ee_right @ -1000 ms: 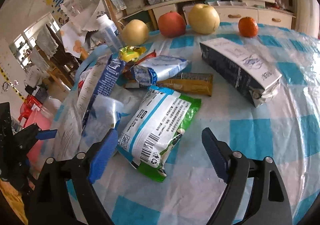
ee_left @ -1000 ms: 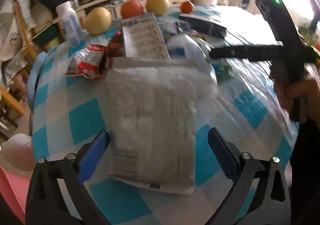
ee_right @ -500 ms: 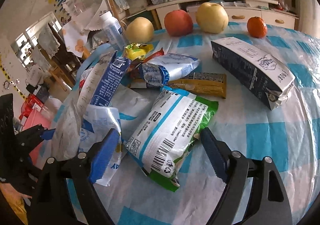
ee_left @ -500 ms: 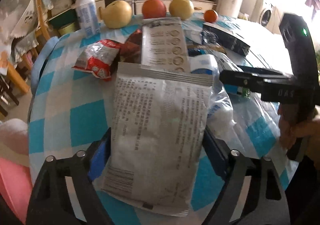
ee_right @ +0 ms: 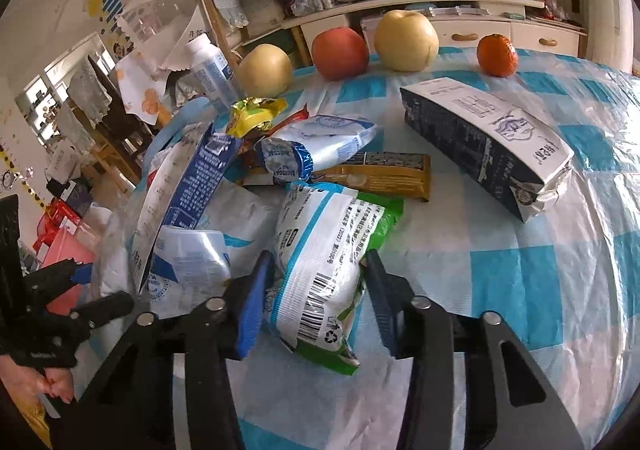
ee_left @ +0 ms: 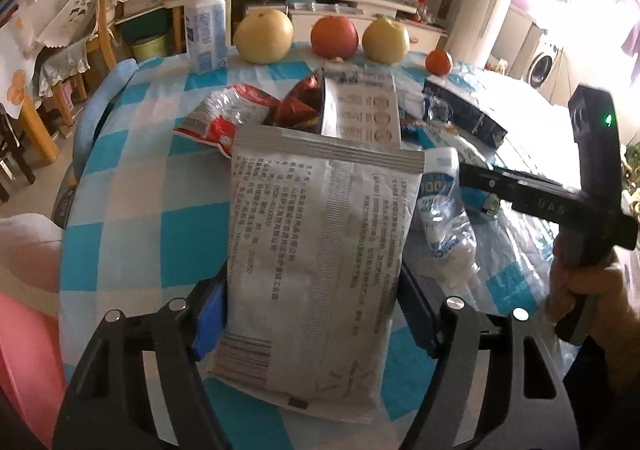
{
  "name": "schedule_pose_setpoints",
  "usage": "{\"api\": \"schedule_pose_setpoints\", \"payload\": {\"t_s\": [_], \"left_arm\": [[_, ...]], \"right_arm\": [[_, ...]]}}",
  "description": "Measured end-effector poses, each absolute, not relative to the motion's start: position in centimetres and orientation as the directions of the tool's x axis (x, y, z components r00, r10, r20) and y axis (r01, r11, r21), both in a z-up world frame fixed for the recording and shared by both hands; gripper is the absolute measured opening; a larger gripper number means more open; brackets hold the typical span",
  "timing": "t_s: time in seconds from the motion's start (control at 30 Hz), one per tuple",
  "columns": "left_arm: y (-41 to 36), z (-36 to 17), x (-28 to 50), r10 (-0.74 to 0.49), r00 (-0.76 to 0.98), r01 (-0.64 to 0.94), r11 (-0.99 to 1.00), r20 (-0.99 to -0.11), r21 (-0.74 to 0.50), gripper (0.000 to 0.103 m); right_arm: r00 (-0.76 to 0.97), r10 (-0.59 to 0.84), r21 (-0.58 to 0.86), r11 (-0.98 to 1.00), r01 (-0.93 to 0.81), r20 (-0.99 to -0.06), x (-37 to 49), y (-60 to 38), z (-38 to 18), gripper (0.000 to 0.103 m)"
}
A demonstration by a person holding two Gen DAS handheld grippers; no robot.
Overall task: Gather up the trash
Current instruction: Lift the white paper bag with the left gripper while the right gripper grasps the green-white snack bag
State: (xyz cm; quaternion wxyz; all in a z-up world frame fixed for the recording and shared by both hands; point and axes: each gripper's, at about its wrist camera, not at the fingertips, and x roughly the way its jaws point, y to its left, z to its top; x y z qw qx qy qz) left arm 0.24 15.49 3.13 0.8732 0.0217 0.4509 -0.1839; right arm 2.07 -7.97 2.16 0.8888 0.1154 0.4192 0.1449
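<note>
A large white packet (ee_left: 320, 242) with grey print lies lengthwise between the fingers of my left gripper (ee_left: 312, 290). Its jaws are closing and both blue pads touch the packet's long sides. In the right wrist view a green and white packet (ee_right: 324, 254) with a barcode sits between the fingers of my right gripper (ee_right: 318, 262). Those jaws are closing too, and the pads pinch its lower half. More wrappers (ee_right: 316, 154) are heaped behind it on the checked table (ee_right: 520, 282).
A dark carton (ee_right: 488, 142) lies at the right. Two pears, an apple (ee_right: 340, 52) and an orange line the far edge beside a white bottle (ee_left: 206, 34). A red and white wrapper (ee_left: 228, 118) lies at the left. Something pink (ee_left: 24, 350) stands below the table's left edge.
Both grippers' jaws have narrowed from wide open onto their packets. The left view has rolled and edged forward, so the white packet now fills the gap between its pads. The right hand stayed put.
</note>
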Motion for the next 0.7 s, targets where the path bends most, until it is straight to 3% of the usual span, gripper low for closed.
{"api": "schedule_pose_setpoints", "payload": {"t_s": [0.17, 0.7], "left_arm": [[16.3, 4.1, -0.3, -0.326, 0.549, 0.338, 0.929, -0.770, -0.152, 0.074], [20.8, 7.3, -2.2, -0.311, 0.671, 0.268, 0.948, -0.673, -0.171, 0.074]], "right_arm": [[0.627, 0.357, 0.332, 0.929, -0.162, -0.693, 1.5, -8.4, 2.5, 0.039], [0.749, 0.320, 0.319, 0.935, -0.153, -0.580, -2.5, -6.9, 6.9, 0.036]]}}
